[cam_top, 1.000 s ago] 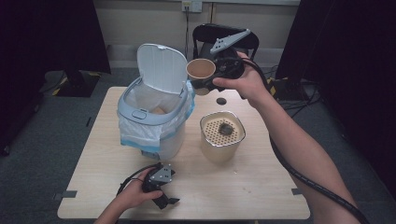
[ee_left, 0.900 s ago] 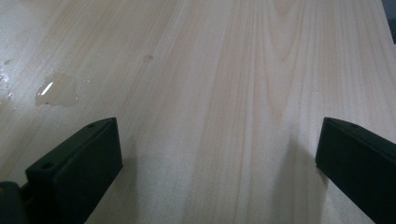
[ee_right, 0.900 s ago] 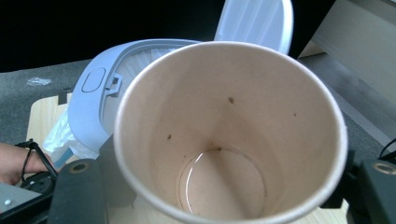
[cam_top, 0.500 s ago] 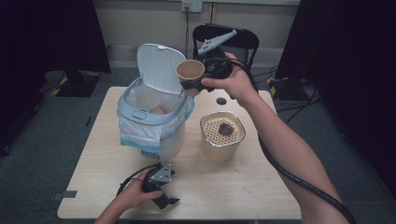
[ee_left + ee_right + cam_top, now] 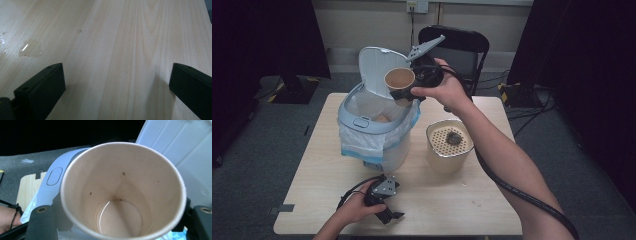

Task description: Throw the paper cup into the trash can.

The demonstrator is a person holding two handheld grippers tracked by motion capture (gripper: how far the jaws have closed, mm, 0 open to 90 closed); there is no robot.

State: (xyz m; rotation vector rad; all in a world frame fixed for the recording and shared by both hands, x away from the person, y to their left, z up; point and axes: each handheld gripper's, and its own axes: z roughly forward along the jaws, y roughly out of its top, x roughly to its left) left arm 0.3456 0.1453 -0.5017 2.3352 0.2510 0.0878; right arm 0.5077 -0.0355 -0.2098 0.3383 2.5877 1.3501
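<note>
A brown paper cup (image 5: 399,80) hangs above the open white trash bin (image 5: 362,122), tilted with its mouth toward the camera. My right gripper (image 5: 404,96) is shut on its lower body. In the right gripper view the cup (image 5: 122,192) looks empty apart from a few dark specks and a wet ring at the bottom, with the bin's rim (image 5: 53,176) and raised lid (image 5: 180,147) behind it. My left gripper (image 5: 387,212) rests open near the table's front edge, and its own view has bare wood between the jaws.
A cream container (image 5: 448,145) with a perforated strainer top and dark dregs on it stands right of the bin. The bin has a plastic liner with something pale inside. A small puddle (image 5: 30,48) lies on the wood. A black chair (image 5: 457,42) stands behind the table.
My right gripper has carried the cup left, from beside the bin's lid to over the bin's opening. The left gripper has not moved.
</note>
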